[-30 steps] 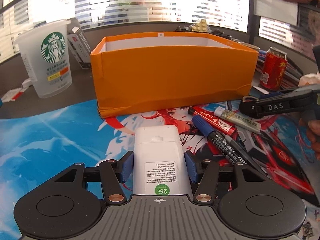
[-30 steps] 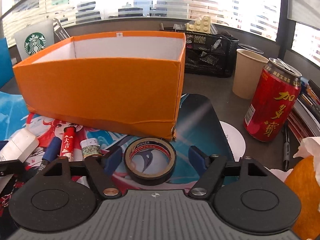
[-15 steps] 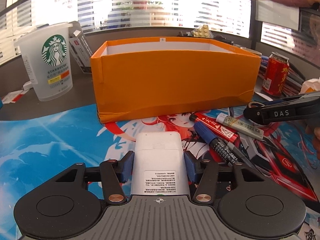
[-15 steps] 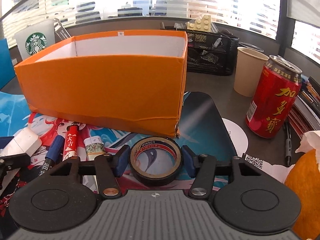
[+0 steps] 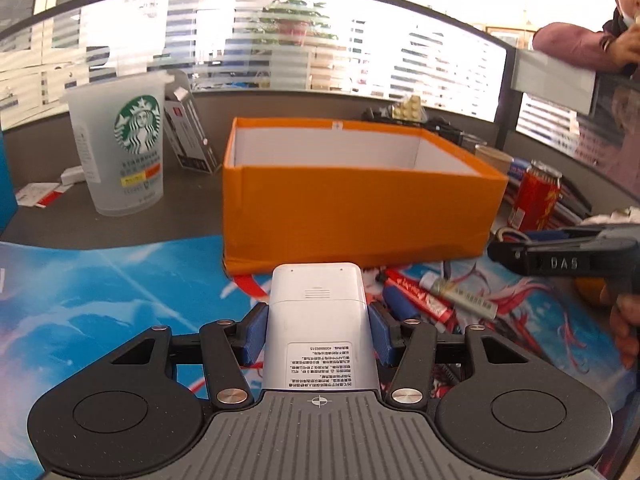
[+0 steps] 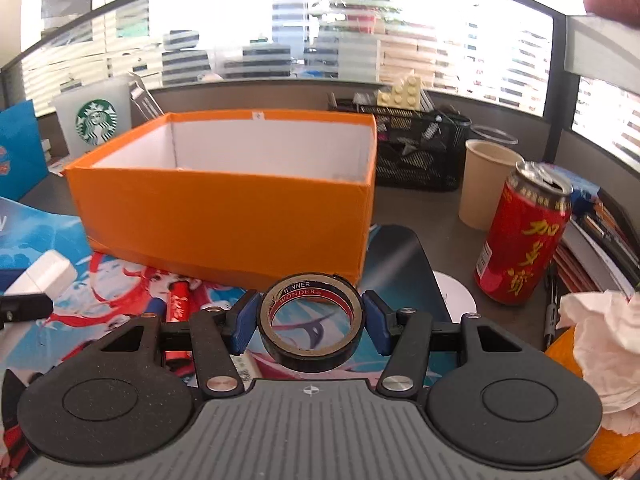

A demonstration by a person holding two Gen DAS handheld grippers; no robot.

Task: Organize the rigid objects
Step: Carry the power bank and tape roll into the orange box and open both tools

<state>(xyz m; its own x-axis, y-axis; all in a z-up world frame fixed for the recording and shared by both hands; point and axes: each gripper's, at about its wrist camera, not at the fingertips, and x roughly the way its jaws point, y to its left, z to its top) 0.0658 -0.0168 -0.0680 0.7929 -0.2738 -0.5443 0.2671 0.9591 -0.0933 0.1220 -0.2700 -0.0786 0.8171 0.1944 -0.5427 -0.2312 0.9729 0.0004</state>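
Observation:
My left gripper is shut on a white remote-like device and holds it above the printed mat, in front of the open orange box. My right gripper is shut on a black tape roll and holds it off the mat near the near right corner of the orange box. Red and blue markers and a glue stick lie on the mat between the two grippers. The right gripper's side shows in the left wrist view. The white device shows at the left in the right wrist view.
A Starbucks cup and a small carton stand left of the box. A red can, a paper cup, a black mesh organiser and crumpled tissue are at the right. A person sits beyond the partition.
Both grippers have risen with their objects. The right gripper closed on the tape roll and lifted it off the mat. The left gripper lifted the white device, so the box interior now shows.

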